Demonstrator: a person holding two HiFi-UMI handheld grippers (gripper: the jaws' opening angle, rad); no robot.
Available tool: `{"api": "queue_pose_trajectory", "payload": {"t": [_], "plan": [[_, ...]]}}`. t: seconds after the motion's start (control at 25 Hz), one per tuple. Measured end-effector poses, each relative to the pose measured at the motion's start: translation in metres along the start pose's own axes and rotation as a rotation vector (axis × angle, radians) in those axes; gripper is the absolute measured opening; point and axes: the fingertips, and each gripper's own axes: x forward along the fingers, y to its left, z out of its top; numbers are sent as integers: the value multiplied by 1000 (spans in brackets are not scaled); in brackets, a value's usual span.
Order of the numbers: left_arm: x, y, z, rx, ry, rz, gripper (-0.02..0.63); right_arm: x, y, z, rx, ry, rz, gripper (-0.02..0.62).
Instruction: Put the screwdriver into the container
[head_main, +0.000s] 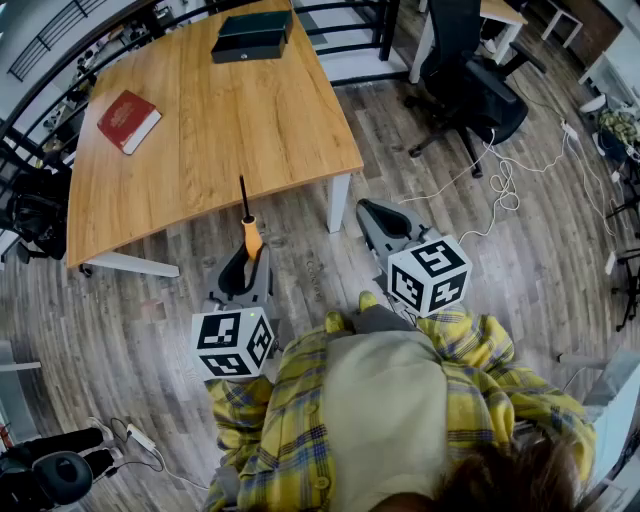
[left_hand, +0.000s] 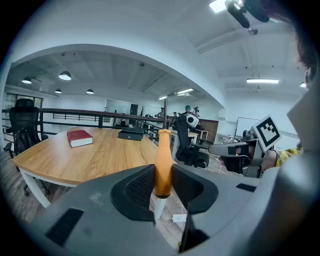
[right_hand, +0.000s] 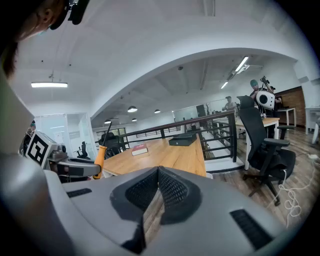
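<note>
Right now my left tongs (head_main: 246, 265) pinch the screwdriver (head_main: 252, 240) just off the near edge of the surface (head_main: 230, 130); my right tongs (right_hand: 157, 175) are pressed together, empty. On the long reach to the container (head_main: 252, 36) at the far end, the round handle could pivot loose

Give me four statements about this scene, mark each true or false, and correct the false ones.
1. The left tool grips the orange-handled screwdriver. True.
2. The black rectangular container sits on the light wooden table. True.
3. The screwdriver lies inside the container. False: it is clamped in the left tool, apart from the container.
4. The right tool holds the red hardcover book. False: its jaws are together with nothing between them, and the book lies on the table.
</note>
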Motion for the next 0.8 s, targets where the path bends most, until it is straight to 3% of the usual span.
{"api": "queue_pose_trajectory", "payload": {"t": [0.8], "plan": [[9,23,-10,24,46,-15,106,23,8,-8,63,10,16,66]]}}
